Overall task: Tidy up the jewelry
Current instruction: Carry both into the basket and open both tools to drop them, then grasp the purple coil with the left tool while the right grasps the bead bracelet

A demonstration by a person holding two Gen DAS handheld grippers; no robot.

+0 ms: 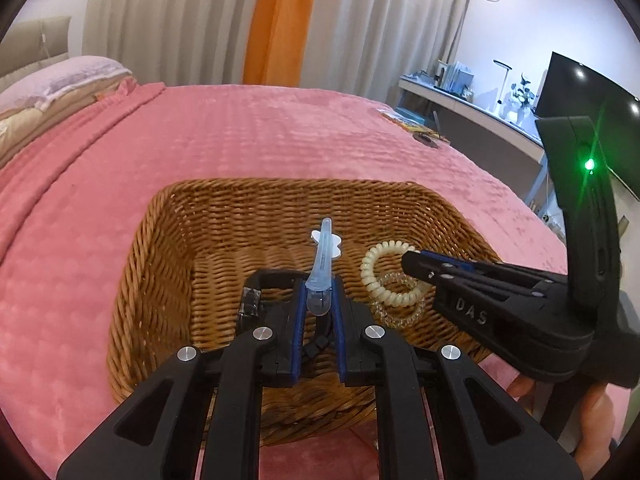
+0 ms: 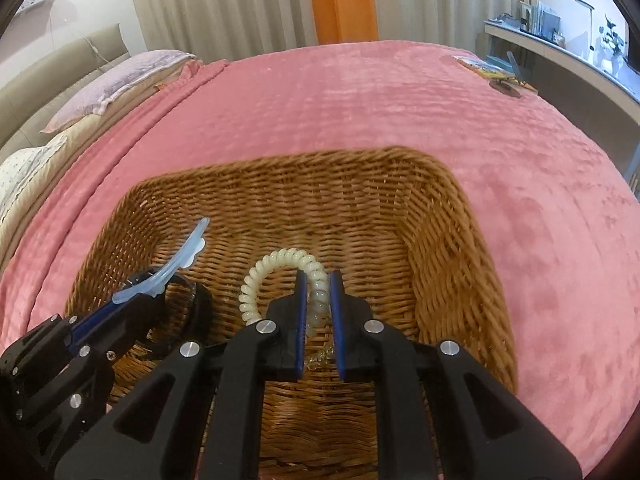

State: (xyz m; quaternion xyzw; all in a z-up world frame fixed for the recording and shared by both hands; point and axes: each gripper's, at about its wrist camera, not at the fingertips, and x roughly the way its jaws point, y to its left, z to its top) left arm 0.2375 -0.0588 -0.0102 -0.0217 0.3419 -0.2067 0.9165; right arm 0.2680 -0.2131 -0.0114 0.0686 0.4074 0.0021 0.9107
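A woven wicker basket [image 1: 160,264] sits on a bed covered with a pink quilted blanket [image 1: 240,132], and both tools are over its open top.

The left tool [image 1: 319,292] is clenched on the wide end of a pale blue hair clip [image 1: 320,264]. The clip's narrow tip points away from the tool, toward the basket's far wall, and a small white flower-shaped piece [image 1: 334,245] sits on it near that tip. In the right wrist view the same clip [image 2: 168,268] curves up out of the left tool [image 2: 140,294], inside the basket's left part. A dark band-like item [image 1: 250,300] lies in the basket just left of the left tool's fingers; what it is cannot be told.

The right tool [image 2: 319,292] is clenched on a cream spiral hair tie [image 2: 276,266], whose coil loops out to the left of the fingers above the basket [image 2: 440,248] floor. A clear spiral hair tie [image 1: 396,312] hangs just below the cream one [image 1: 384,268] in the left wrist view, where the right tool [image 1: 412,264] comes in from the basket's right side. Whether the clear tie is also gripped cannot be told.

At the bed's far right corner, well apart from the basket, lie a few flat colourful items [image 2: 492,72], too small to name.
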